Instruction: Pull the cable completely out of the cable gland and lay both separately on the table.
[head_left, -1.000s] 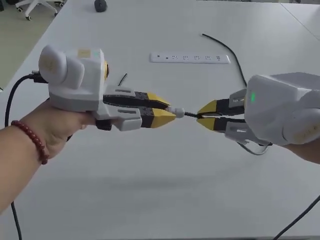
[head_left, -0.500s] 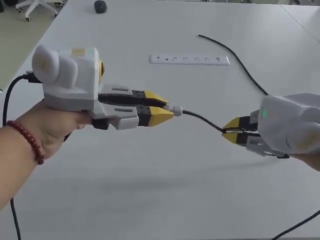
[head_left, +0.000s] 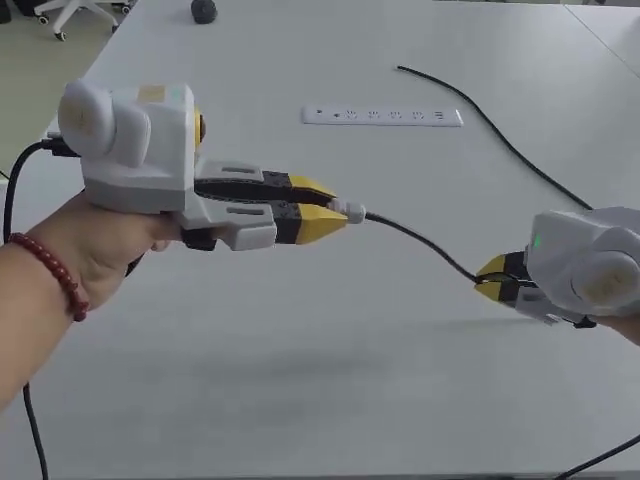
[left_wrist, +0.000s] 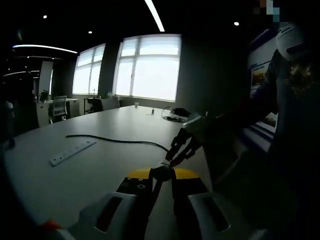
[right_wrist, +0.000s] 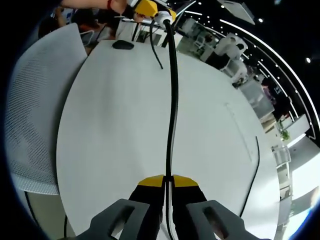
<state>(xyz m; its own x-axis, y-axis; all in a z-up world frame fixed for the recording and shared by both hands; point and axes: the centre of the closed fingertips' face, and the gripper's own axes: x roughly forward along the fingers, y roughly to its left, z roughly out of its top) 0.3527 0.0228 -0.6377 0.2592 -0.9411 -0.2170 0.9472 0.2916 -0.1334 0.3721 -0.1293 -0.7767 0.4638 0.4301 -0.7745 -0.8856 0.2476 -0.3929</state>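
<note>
**Entry: cable and gland, mid-pull, listed left to right**

1. Left tongs (head_left: 335, 212). Carried in a hand above the white surface (head_left: 300, 390), pointing right. The yellow tips are clamped on the cable gland. Judged purpose: to anchor the gland so the pull on the cable has something to work against.

2. Cable gland (head_left: 352, 212). Small, white and barrel-shaped, it pokes out just past the tips of the left tongs. It is in the air, clear of the surface. The cable enters its right-hand end.

3. Cable (head_left: 420, 240). Thin, black and round. It bridges the gap between the two tongs, sloping down to the right with a slight sag. One end sits in the gland; how much remains inside cannot be told. In the right gripper view it runs almost straight from the closed tips to the gland, which suggests it is under some tension.

4. Right tongs (head_left: 487, 278). Lower than the left tongs and well apart from them, pinched shut on the cable. They face the gland along the cable's own line, probably so the pull draws straight out rather than sideways.

5. Status, as judged. The cable is not yet free of the gland, and neither piece is laid down.

6. Beyond, on the surface. A white power strip (head_left: 382, 117) lies flat. A black cord (head_left: 500, 135) trails to its right; what it belongs to cannot be told.
</note>
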